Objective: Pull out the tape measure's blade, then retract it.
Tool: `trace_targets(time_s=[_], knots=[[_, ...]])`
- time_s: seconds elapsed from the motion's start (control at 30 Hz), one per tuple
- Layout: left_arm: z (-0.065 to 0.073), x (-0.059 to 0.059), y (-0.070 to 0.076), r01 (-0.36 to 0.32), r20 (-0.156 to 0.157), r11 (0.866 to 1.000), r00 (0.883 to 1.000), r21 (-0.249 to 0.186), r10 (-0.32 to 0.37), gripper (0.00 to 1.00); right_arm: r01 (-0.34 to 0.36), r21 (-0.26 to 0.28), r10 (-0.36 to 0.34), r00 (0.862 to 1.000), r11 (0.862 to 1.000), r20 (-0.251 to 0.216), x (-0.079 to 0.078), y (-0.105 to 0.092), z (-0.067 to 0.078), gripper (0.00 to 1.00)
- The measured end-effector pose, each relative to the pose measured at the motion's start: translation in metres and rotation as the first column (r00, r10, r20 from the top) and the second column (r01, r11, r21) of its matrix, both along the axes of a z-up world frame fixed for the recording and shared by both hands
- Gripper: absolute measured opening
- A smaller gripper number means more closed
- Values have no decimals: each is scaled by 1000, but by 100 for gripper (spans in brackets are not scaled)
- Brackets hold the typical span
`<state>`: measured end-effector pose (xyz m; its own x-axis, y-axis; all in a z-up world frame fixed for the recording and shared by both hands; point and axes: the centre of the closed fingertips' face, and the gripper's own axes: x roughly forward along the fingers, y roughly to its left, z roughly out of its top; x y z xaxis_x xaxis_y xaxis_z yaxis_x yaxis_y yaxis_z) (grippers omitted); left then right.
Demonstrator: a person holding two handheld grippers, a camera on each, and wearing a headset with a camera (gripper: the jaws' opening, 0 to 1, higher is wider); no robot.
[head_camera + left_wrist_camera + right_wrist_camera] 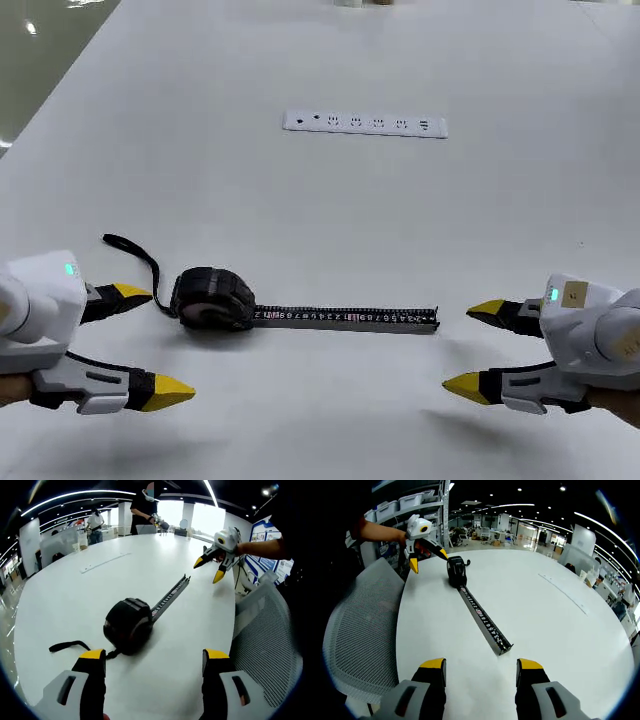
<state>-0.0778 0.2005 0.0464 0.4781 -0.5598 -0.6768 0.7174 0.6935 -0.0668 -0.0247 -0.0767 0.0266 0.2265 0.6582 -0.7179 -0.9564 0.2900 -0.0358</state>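
Blade (345,318) is lying pulled out on the table (330,220), its long axis running 9-to-3 in the head view. Case (212,298) is sitting at its 9 o'clock end. Left gripper (160,342) is hovering just beside the case, which lies at 12 in its own view; jaws spread, empty. Right gripper (468,346) is hovering near the blade's tip, pointing toward 9, also spread and empty. Retracting looks next, and the left is nearer the case.
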Motion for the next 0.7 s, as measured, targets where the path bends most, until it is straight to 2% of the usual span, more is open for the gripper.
trace_targets(time_s=[0.4,0.7], knots=[[4,-7,0,-112,26,993,993,-23,113,80,92,36,-92,996,995,6,-11,-1,9,64],[10,-13,-2,-224,43,973,973,-62,227,83,181,95,-180,983,979,-18,-21,6,13,69]])
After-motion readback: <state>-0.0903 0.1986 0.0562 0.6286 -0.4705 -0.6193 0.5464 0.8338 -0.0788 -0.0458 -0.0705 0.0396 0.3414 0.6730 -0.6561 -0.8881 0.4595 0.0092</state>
